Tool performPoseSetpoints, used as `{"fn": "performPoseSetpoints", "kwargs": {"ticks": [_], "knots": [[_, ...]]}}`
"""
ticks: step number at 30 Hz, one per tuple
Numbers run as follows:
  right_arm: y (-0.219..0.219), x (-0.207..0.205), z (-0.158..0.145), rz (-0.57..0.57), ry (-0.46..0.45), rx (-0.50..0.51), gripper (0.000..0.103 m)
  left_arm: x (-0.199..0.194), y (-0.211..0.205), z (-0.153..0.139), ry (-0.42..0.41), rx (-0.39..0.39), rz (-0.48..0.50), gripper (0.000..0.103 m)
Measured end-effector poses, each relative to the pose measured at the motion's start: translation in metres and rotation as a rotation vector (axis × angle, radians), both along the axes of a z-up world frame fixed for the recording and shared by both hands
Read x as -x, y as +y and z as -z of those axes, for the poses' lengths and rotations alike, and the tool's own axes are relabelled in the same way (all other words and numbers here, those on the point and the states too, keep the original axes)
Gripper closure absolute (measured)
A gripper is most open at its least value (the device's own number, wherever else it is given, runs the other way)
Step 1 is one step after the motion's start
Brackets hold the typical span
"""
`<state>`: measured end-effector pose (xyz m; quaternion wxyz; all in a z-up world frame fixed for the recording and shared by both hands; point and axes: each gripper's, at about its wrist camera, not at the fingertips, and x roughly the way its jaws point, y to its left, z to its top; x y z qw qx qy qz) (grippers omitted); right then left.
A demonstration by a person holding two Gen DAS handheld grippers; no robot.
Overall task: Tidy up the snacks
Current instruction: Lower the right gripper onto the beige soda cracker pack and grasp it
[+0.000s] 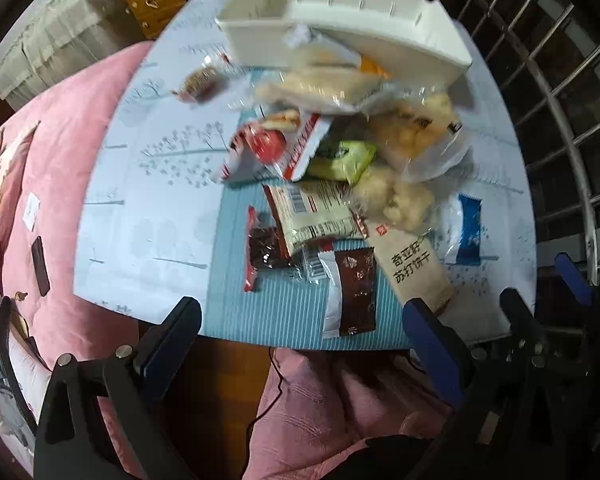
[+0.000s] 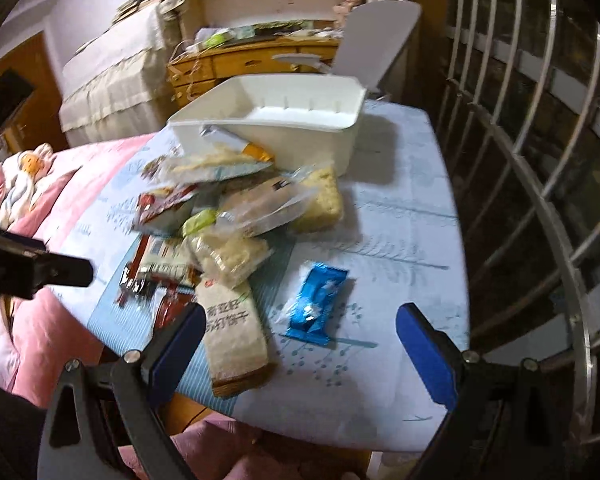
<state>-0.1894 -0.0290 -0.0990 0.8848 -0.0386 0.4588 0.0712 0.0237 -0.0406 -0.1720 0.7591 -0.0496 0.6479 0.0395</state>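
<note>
Snack pile crowds table centre; margins open.
Bare cloth on the table point(image 1: 148, 216) left of the snack pile point(image 1: 324, 168) and, far right, beside the white bin point(image 2: 300, 128). Blue packet point(image 2: 316, 308) lies alone near right, apart from the tan cracker pack point(image 2: 232, 340). Metal railing point(image 2: 540, 184) hems the right edge; pink bedding point(image 1: 60, 152) borders the left.

A pink quilt point(image 1: 60, 168) lies left of the pale table point(image 2: 400, 208); behind stand a wooden desk point(image 2: 260, 60) with cluttered shelves – metal window bars point(image 2: 540, 160) right – dark outside
</note>
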Motion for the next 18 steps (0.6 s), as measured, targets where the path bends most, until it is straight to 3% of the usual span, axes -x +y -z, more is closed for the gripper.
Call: {"fn": "performPoseSetpoints", "kwargs": {"ticks": [8, 13, 16, 18], "knots": [[0.021, 0.002, 0.029, -0.089, 0.032, 0.010, 0.006, -0.021, -0.012, 0.053, 0.088, 0.068, 0.012, 0.003], [0.038, 0.008, 0.046, -0.170, 0.032, 0.069, 0.006, -0.028, -0.021, 0.084, 0.151, 0.060, 0.024, 0.004], [0.045, 0.009, 0.057, -0.197, 0.047, 0.081, 0.006, -0.030, -0.025, 0.099, 0.175, 0.036, 0.035, 0.010], [0.049, 0.010, 0.065, -0.210, 0.057, 0.096, 0.006, -0.032, -0.026, 0.108, 0.195, 0.030, 0.039, 0.021]]}}
